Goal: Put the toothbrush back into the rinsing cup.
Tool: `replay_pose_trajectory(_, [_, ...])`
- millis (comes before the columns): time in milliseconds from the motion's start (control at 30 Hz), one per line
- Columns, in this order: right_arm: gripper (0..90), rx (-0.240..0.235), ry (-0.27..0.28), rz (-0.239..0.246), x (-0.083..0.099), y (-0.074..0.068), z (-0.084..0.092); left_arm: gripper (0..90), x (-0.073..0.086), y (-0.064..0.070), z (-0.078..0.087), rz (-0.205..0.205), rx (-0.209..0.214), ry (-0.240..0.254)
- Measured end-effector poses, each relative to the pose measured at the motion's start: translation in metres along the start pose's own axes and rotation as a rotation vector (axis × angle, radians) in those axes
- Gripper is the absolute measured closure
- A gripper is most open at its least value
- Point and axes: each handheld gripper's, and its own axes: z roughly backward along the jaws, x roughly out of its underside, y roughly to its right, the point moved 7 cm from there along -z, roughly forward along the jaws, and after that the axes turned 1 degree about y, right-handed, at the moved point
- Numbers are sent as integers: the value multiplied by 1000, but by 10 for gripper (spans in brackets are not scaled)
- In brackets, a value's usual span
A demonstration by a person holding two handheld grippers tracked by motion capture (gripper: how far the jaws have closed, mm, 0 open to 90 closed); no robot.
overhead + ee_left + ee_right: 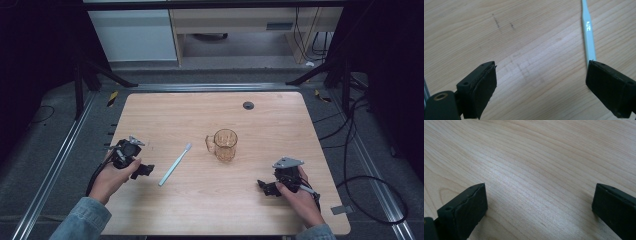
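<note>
The left gripper (142, 169) sat at the table's (260, 210) nine o'clock, jaws spread wide with nothing between them. Just beside it, at its three o'clock, the toothbrush (175, 164) lay flat, bristles toward one o'clock. The glass mug (224, 144) stood upright near centre. At four o'clock the right gripper (265, 187) rested, jaws also spread over bare wood.
</note>
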Motion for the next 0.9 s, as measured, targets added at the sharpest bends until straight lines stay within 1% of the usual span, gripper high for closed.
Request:
replay_pose_trajectory(67, [4, 0, 0, 0, 0, 0, 0, 93, -4, 3, 0, -11, 12, -14])
replay_pose_trajectory(133, [4, 0, 0, 0, 0, 0, 0, 92, -7, 4, 1, -17, 16, -16])
replay_pose_trajectory(167, [4, 8, 4, 15, 0, 1, -1, 92, -8, 3, 1, -17, 16, -21])
replay_pose_trajectory(200, [3, 8, 4, 15, 0, 1, -1, 92, -9, 3, 1, -13, 18, -24])
replay_pose_trajectory(233, [3, 0, 0, 0, 0, 0, 0, 92, -10, 3, 1, -10, 24, -33])
replay_pose_trajectory(267, [3, 8, 4, 15, 0, 1, -1, 93, -10, 3, 1, -8, 28, -42])
replay_pose_trajectory(300, [4, 0, 0, 0, 0, 0, 0, 94, -10, 3, 1, -9, 25, -52])
replay_pose_trajectory(333, [4, 8, 5, 15, 0, 1, -1, 94, -11, 2, 1, -10, 23, -61])
replay_pose_trajectory(367, [3, 0, 0, 0, 0, 0, 0, 94, -11, 2, 1, -11, 24, -71])
replay_pose_trajectory(433, [3, 0, 0, 0, 0, 0, 0, 97, -13, 3, 1, -9, 38, -87])
replay_pose_trajectory(467, [3, 8, 5, 15, 0, 1, -1, 96, -14, 3, 2, -11, 36, -88])
replay_pose_trajectory(500, [4, 0, 0, 0, 0, 0, 0, 96, -16, 2, 3, -15, 31, -86])
replay_pose_trajectory(667, [3, 5, 3, 9, 0, 1, 0, 95, -26, 3, 6, -22, 21, -79])
replay_pose_trajectory(800, [3, 6, 3, 8, 0, 1, -1, 88, -36, 9, 8, -26, 49, -68])
replay_pose_trajectory(900, [3, 6, 3, 8, 0, 1, -1, 93, -42, 13, 5, -35, 60, -72])
